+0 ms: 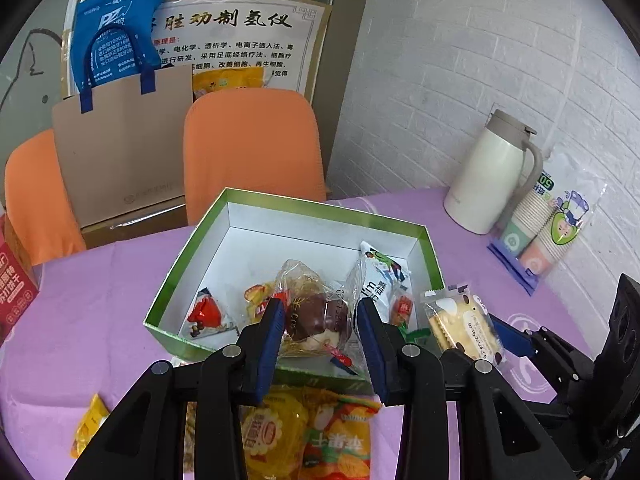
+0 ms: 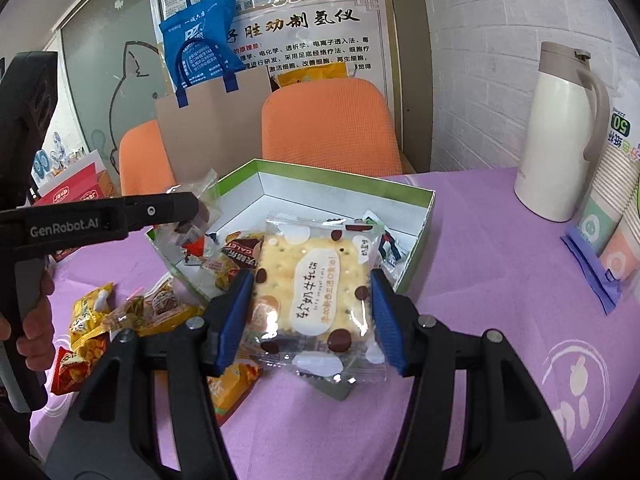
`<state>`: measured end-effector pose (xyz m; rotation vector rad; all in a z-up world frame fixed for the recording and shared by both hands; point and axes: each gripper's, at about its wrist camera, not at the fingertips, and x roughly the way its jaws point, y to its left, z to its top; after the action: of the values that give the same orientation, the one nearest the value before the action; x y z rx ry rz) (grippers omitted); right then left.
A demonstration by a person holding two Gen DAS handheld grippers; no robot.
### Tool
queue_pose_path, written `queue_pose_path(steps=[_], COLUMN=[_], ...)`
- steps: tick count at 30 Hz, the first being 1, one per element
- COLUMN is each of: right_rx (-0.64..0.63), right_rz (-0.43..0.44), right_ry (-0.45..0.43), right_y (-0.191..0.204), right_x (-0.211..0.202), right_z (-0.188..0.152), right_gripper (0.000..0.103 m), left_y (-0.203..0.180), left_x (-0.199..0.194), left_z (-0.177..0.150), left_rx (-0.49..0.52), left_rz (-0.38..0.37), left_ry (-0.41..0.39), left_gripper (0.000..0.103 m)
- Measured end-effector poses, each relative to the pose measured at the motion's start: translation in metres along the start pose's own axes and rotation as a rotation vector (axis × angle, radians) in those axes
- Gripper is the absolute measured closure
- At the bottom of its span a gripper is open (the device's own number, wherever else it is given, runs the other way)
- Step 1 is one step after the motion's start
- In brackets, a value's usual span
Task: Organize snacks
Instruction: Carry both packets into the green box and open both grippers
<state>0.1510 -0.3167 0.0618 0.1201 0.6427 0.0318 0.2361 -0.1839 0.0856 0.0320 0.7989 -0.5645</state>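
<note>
A: Where the purple-clothed surface (image 2: 480, 280) meets the white brick wall (image 1: 460, 80), a cream thermos jug (image 1: 490, 172) stands beside a sleeve of paper cups (image 1: 548, 232). Two orange chairs (image 1: 256, 152) sit behind, with a brown paper bag (image 1: 120, 152) and a poster.

B: Grippers?

A: Left gripper (image 1: 320, 322) clamps a clear-wrapped brown pastry (image 1: 316, 312), held over the near wall of the green box (image 1: 184, 256). Right gripper (image 2: 310, 316) is closed on a cracker packet (image 2: 316, 292), just beside the box's near right corner.

B: Hidden bits?

A: Several small snacks lie in the box, partly masked by the pastry; their labels are hard to read. Loose snack packets (image 1: 304, 432) on the cloth are cut off by the left gripper's frame. A red carton (image 1: 16, 292) is cropped at the left edge.

B: Room to move?

A: Far half of the box floor shows bare white. Open cloth lies right of the box, toward the cups.
</note>
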Motion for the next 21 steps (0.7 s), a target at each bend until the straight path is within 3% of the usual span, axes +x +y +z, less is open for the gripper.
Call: queue_pose_path(steps=[7,9,10,11,13,15,21], right_rx=[-0.067,-0.115,-0.127,-0.133,-0.129,-0.124,-0.120], right_rz=[-0.009,-0.044,-0.052,-0.044,-0.030,-0.038,-0.046], right_ry=[0.041,0.040,0.023,0.008,-0.009,-0.008,-0.009], right_y=[0.002,0.006,0.007,0.007,0.006,0.007,0.015], right_x=[0.036,0.039,0.035,0.032,0.025,0.021,0.002], right_z=[0.004,0.000,-0.002,-0.003,-0.006,-0.007,-0.012], right_gripper=[0.039,0.012,0.005,0.004,0.001,0.001,0.001], left_y=[0.008,0.008,0.009,0.010,0.013,0.016,0.015], left_x=[0.040,0.044,0.045,0.044,0.038,0.027,0.000], left_z=[0.009,0.008,0.007,0.005,0.003,0.001,-0.006], left_rx=[-0.003,0.005,0.007,0.001,-0.025,-0.034,-0.021], left_rz=[0.025,0.042,0.045,0.058,0.101,0.118,0.173], left_ry=[0.034,0.030,0.027,0.021,-0.025,-0.076,-0.107], left_gripper=[0.064,0.060,0.043,0.018,0.003,0.001,0.001])
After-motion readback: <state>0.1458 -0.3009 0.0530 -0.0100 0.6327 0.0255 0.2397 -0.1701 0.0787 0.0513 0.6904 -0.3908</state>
